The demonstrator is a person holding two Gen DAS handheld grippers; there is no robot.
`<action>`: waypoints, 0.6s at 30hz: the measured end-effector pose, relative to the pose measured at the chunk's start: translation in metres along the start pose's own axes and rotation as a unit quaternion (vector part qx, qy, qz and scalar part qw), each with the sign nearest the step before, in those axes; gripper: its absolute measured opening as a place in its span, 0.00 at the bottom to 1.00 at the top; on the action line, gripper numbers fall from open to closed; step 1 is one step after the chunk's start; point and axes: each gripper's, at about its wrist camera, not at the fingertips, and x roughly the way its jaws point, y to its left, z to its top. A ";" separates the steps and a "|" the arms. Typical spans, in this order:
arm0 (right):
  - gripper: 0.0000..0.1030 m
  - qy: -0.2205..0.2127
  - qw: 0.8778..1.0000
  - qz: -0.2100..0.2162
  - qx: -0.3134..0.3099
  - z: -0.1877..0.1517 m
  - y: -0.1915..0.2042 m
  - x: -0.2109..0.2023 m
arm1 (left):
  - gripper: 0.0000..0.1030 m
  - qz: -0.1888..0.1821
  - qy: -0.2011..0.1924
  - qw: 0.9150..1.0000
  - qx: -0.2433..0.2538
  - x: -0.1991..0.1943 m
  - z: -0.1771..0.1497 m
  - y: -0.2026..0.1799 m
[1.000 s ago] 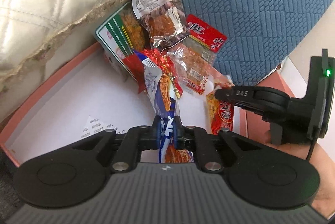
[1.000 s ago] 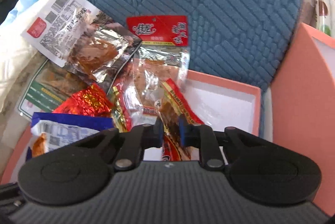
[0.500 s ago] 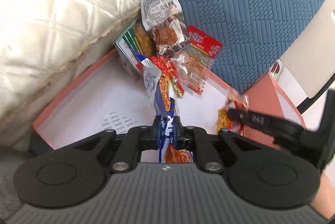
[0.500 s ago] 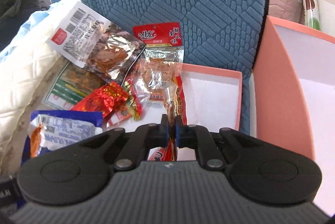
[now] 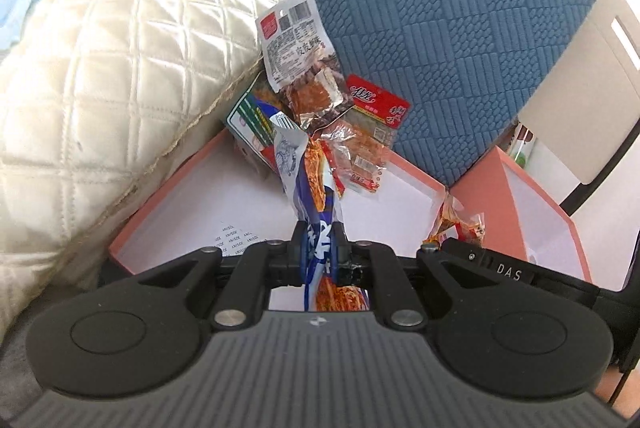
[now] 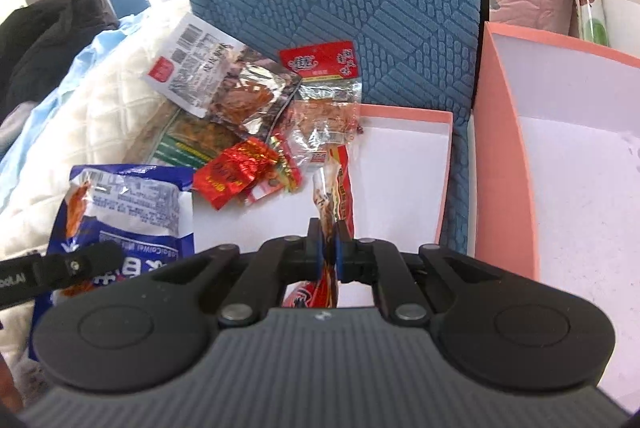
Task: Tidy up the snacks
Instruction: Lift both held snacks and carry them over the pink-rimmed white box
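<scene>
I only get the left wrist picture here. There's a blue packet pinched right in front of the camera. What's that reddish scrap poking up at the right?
Observer: A red snack packet; the right gripper is shut on it.
Operator: What's beyond it on that side?
Observer: A second pink box, standing open with a white inside.
Operator: Anything hiding behind the blue packet?
Observer: A crinkled red foil packet in the shallow pink tray.

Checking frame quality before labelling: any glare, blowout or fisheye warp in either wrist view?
Left wrist: quilted cushion washed out by bright light, edges bowed by fisheye. Right wrist: foil snack pack shows glare, inside of pink box nearly blown out; both reasonably sharp.
</scene>
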 end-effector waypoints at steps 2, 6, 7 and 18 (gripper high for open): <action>0.09 -0.002 1.000 0.004 -0.004 0.003 0.002 -0.008 | 0.12 0.002 0.001 1.000 0.005 -0.007 0.003 -0.005; 0.09 -0.012 1.000 0.012 -0.001 0.015 0.002 -0.029 | 0.12 0.001 0.000 1.000 0.016 -0.022 0.012 -0.016; 0.09 -0.014 1.000 0.015 0.002 0.018 0.002 -0.034 | 0.12 0.001 -0.001 1.000 0.018 -0.026 0.014 -0.019; 0.09 -0.060 0.998 0.033 -0.002 0.060 0.001 -0.097 | 0.12 -0.022 -0.013 0.998 0.049 -0.059 0.042 -0.070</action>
